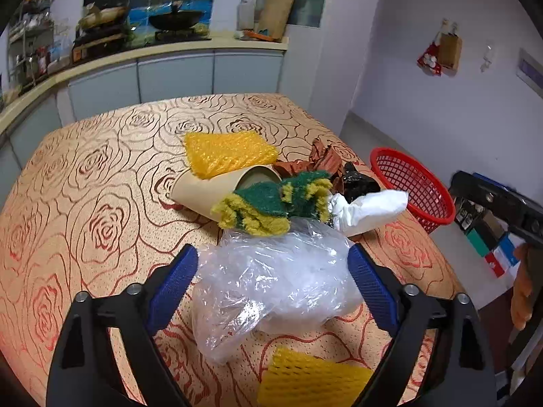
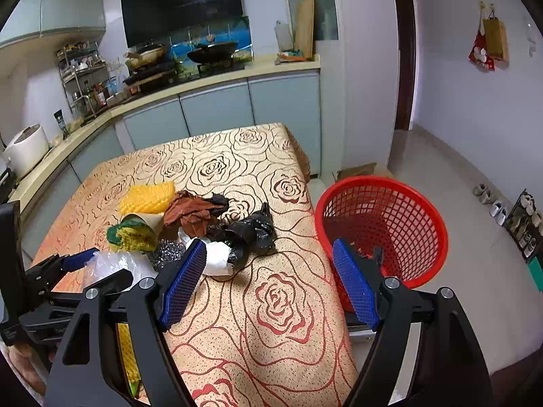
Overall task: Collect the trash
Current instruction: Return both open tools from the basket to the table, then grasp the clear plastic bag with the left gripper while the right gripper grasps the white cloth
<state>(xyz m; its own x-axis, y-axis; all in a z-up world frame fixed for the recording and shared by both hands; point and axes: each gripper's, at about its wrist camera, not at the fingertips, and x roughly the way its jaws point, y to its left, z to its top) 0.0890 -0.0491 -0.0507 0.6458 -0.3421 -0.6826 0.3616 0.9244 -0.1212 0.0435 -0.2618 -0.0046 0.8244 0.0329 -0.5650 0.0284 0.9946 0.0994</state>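
A pile of trash lies on the rose-patterned table [image 1: 85,176]. My left gripper [image 1: 273,261] is open, its blue pads on either side of a crumpled clear plastic bag [image 1: 271,281] without closing on it. Behind the bag lie a green-yellow sponge [image 1: 271,203], a tipped paper cup [image 1: 210,186], yellow foam netting [image 1: 227,152], brown paper [image 1: 322,159], a black bag [image 1: 356,183] and white paper [image 1: 370,210]. My right gripper [image 2: 268,257] is open and empty above the table's right side, beside the red basket [image 2: 383,224].
The red basket [image 1: 414,186] stands off the table's right edge on the floor. Another yellow foam net [image 1: 312,376] lies near the front edge. A metal scourer [image 2: 166,251] lies by the white paper. Kitchen counter [image 2: 203,84] runs behind the table.
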